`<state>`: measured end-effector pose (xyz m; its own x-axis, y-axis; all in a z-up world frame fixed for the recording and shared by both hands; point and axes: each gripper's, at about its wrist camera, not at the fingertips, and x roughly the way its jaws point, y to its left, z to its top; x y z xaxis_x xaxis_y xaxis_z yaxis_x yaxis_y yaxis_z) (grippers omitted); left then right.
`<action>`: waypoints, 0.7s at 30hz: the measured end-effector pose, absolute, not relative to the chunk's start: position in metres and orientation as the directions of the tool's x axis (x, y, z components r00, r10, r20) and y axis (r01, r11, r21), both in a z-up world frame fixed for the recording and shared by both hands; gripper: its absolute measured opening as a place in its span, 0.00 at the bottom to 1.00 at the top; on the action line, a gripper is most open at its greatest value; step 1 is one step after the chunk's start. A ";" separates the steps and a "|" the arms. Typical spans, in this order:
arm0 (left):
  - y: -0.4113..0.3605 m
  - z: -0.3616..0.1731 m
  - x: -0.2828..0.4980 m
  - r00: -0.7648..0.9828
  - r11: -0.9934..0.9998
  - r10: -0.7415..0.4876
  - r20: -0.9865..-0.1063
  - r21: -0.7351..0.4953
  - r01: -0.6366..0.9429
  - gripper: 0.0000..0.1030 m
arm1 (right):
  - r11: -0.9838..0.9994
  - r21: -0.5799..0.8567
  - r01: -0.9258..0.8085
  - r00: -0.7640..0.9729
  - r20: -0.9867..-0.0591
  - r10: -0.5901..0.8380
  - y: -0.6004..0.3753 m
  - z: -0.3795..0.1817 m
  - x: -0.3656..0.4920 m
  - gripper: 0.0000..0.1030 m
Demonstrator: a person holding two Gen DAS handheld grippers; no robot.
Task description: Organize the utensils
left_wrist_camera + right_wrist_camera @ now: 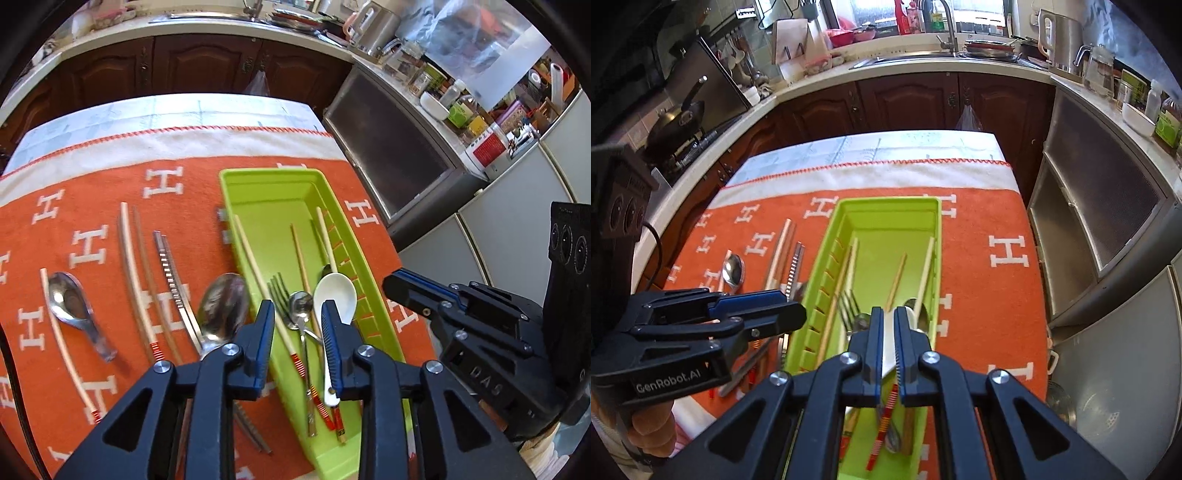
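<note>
- Utensils are split between two spots: some sit in the lime green tray [258, 192], the rest lie on the orange towel [92, 177] to its left.
- Inside the tray: a white ceramic spoon [338, 295], a fork [280, 291], a small metal spoon [301, 304] and a few bamboo chopsticks [301, 258].
- Out on the towel: a short steel soup spoon [70, 306], a big metal spoon [223, 306], ridged metal chopsticks [170, 273] and more pale chopsticks [127, 251].
- Left gripper [297, 317] hangs over the near end of the tray, jaws partly apart, nothing pinched between them as far as I can see.
- Right gripper [886, 321] is over the tray too, jaws nearly together. The white spoon shows in the slim gap, but honestly can't tell if it's actually gripped.
</note>
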<state>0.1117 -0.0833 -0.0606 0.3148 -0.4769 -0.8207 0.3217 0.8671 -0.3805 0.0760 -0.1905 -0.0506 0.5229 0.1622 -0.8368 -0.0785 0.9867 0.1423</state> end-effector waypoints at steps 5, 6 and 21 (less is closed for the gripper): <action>-0.047 -0.040 0.104 0.382 0.892 -0.440 -0.813 -0.348 0.287 0.24 | 0.982 0.167 -0.086 0.550 -0.814 0.187 -0.182 -0.035 0.070 0.06; -0.039 -0.036 0.102 0.394 0.900 -0.427 -0.814 -0.338 0.275 0.24 | 0.981 0.175 -0.088 0.555 -0.809 0.194 -0.178 -0.032 0.068 0.06; 0.061 -0.028 0.082 0.491 0.948 -0.316 -0.812 -0.283 0.142 0.24 | 0.974 0.177 -0.139 0.602 -0.766 0.225 -0.110 -0.004 0.060 0.06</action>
